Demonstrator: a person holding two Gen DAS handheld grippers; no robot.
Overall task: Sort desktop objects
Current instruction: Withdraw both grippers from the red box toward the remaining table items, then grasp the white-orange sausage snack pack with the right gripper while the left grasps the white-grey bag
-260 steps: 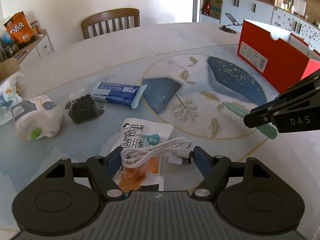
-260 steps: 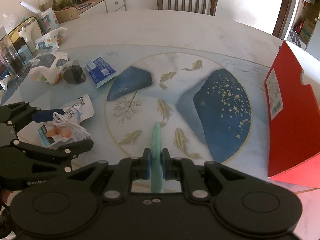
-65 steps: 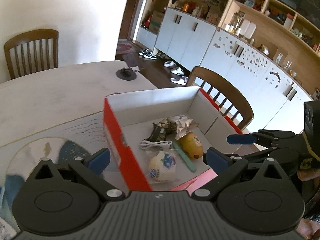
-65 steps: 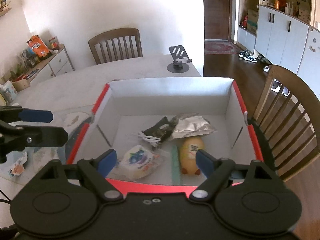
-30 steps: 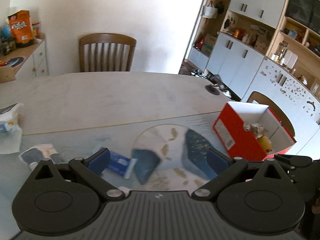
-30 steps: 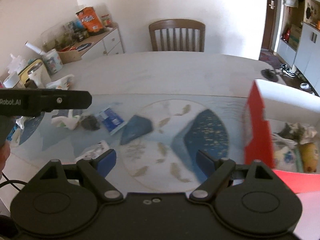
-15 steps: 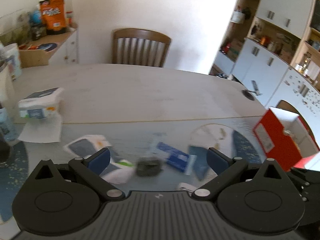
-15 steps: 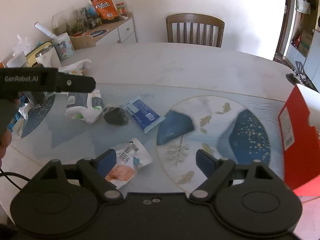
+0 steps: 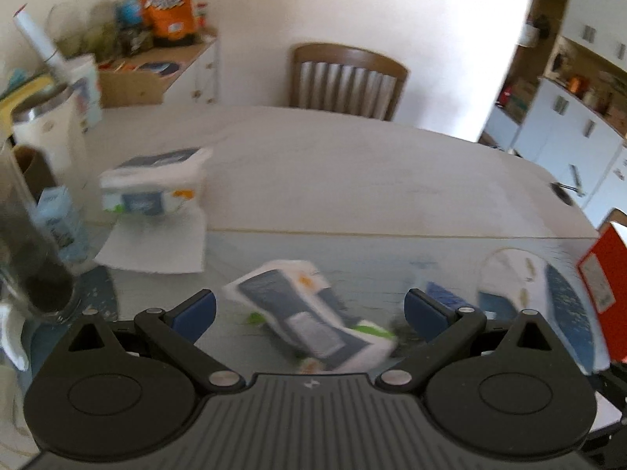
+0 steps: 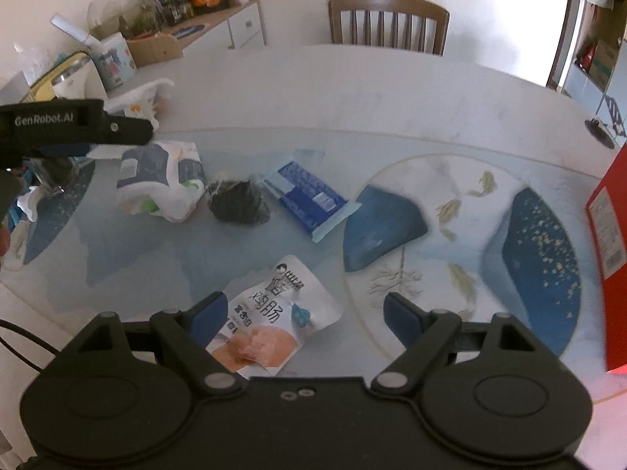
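My left gripper [image 9: 309, 309] is open and empty, just above a white and blue tissue pack [image 9: 313, 325] on the table. That pack also shows in the right wrist view [image 10: 160, 184], with the left gripper [image 10: 117, 129] above it. My right gripper [image 10: 305, 313] is open and empty over a white and orange snack pouch [image 10: 270, 325]. A black crumpled bag [image 10: 239, 199] and a blue packet [image 10: 309, 196] lie between the two. The red box [image 10: 611, 235] stands at the far right.
A second tissue pack [image 9: 153, 184] on a white napkin, a glass [image 9: 27, 250] and kitchen clutter stand at the table's left. A wooden chair [image 9: 345, 78] is at the far side. A phone stand [image 10: 599, 129] sits at the far right edge.
Both grippers swung left, away from the red box and down toward the loose items. The left one now hovers over the tissue pack, the right over the snack pouch.
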